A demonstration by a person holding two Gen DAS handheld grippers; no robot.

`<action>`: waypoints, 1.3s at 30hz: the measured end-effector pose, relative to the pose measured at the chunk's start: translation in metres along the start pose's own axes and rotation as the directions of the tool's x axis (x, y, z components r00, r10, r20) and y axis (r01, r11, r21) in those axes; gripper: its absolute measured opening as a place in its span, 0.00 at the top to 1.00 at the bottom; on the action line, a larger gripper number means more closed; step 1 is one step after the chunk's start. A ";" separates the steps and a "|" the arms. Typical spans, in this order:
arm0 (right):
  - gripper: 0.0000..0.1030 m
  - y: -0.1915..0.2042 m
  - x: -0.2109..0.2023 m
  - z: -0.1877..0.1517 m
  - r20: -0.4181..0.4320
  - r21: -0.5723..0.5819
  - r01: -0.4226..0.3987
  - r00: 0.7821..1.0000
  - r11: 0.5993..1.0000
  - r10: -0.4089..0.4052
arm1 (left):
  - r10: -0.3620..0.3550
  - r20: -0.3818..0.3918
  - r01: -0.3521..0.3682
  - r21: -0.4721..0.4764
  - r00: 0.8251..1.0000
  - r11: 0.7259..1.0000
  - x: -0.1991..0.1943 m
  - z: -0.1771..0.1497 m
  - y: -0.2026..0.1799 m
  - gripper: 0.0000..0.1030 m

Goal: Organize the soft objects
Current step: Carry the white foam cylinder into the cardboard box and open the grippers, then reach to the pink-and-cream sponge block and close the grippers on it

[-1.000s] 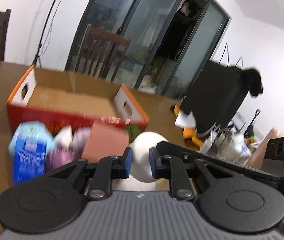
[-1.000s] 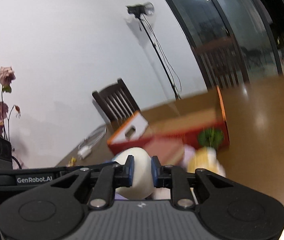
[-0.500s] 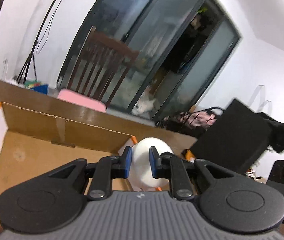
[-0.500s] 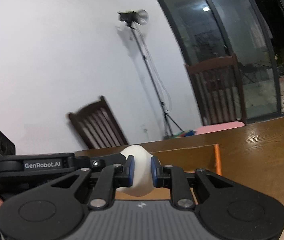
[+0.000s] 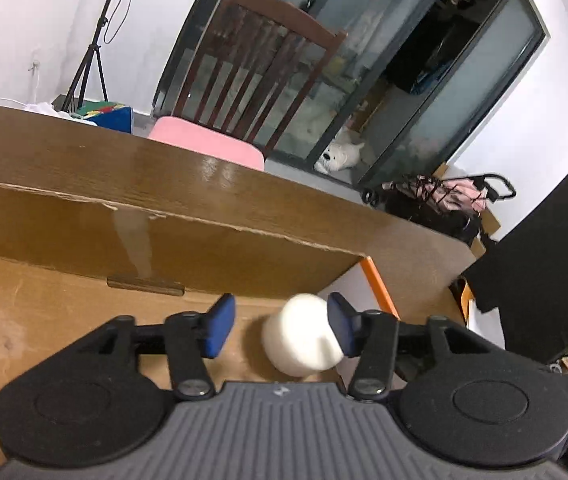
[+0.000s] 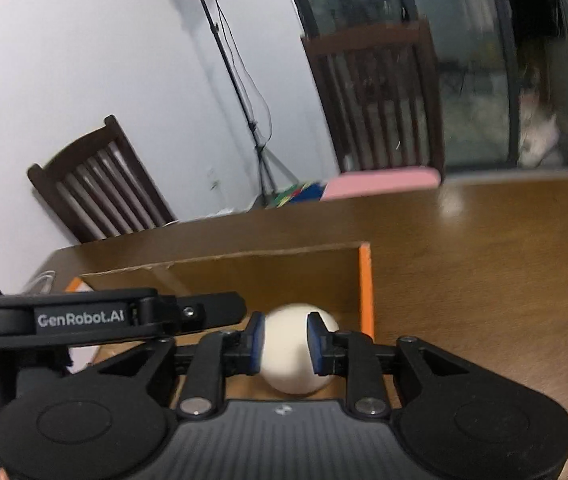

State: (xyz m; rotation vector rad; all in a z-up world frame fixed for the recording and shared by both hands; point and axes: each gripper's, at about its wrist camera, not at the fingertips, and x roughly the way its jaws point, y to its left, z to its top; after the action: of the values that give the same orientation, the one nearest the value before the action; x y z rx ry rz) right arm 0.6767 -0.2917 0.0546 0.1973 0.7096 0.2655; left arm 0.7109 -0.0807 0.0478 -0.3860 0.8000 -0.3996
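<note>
A white soft ball (image 5: 302, 336) hangs over the right end of the open cardboard box (image 5: 64, 312). My left gripper (image 5: 280, 330) is open around it, with the ball against its right pad and a gap at the left pad. In the right wrist view my right gripper (image 6: 284, 344) is shut on the same white ball (image 6: 286, 354), above the box's (image 6: 296, 272) right end by its orange edge. The left gripper's body (image 6: 84, 318) crosses the left of that view.
The box sits on a brown wooden table (image 6: 484, 280). A wooden chair with a pink cushion (image 5: 208, 140) stands behind the table, another dark chair (image 6: 96, 184) to the left, and a light stand (image 6: 240, 92) by the wall. Black bags (image 5: 544, 260) lie to the right.
Both grippers carried the ball from the pile of items in front of the box to above the box's inside. The left gripper has opened; the right stays shut on the ball.
</note>
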 end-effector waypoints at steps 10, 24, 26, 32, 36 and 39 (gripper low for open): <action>0.52 0.007 -0.034 0.011 0.101 -0.024 -0.010 0.995 1.000 0.013 | 0.057 0.110 -0.069 0.111 0.992 0.991 -0.065 0.000 -0.018 0.26; 0.26 0.112 -0.146 -0.002 0.301 -0.345 -0.093 0.932 0.934 0.204 | 0.213 0.306 -0.275 0.175 0.928 0.945 -0.248 -0.121 -0.036 0.05; 0.21 0.125 -0.157 -0.013 0.305 -0.376 -0.092 0.927 0.922 0.217 | 0.233 0.326 -0.300 0.175 0.916 0.938 -0.263 -0.140 -0.038 0.04; 0.20 0.127 -0.165 -0.044 0.205 -0.392 -0.107 0.958 0.914 0.200 | 0.260 0.331 -0.335 0.194 0.907 0.922 -0.284 -0.187 -0.041 0.02; 0.20 0.114 -0.170 -0.063 0.157 -0.375 -0.103 0.973 0.921 0.172 | 0.251 0.292 -0.308 0.170 0.923 0.936 -0.274 -0.199 -0.036 0.02; 0.20 0.096 -0.171 -0.080 0.113 -0.313 -0.123 0.980 0.942 0.166 | 0.237 0.288 -0.292 0.167 0.928 0.942 -0.261 -0.204 -0.033 0.02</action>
State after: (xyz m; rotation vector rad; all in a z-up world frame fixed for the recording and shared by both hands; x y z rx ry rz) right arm 0.4828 -0.2456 0.1257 -0.0276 0.5090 0.4939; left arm 0.3864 -0.0205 0.0923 -0.1269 0.5325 -0.1682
